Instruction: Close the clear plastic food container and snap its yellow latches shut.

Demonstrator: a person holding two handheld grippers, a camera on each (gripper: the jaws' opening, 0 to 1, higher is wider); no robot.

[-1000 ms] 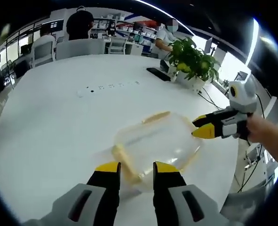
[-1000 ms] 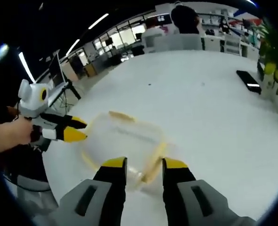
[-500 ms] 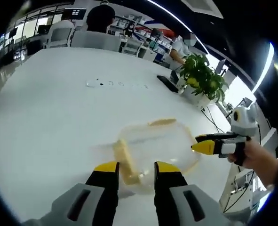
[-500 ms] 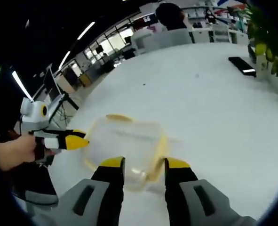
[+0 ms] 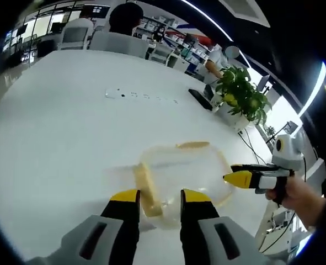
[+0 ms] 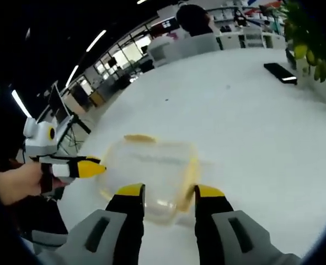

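While the clear container (image 5: 180, 176) stays put, left hand-held gripper (image 5: 159, 196) unclenched, right hand-held gripper (image 6: 165, 190) unclenched, both slightly nearer.

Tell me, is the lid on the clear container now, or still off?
On, as far as shows: the lid covers the container. Whether the yellow latches are snapped down, I cannot tell.

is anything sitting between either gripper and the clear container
Nothing visible does. The clear container lies on bare white table just ahead of the left gripper. In the right gripper view, the right gripper faces it too. The potted plant and black device sit far back.
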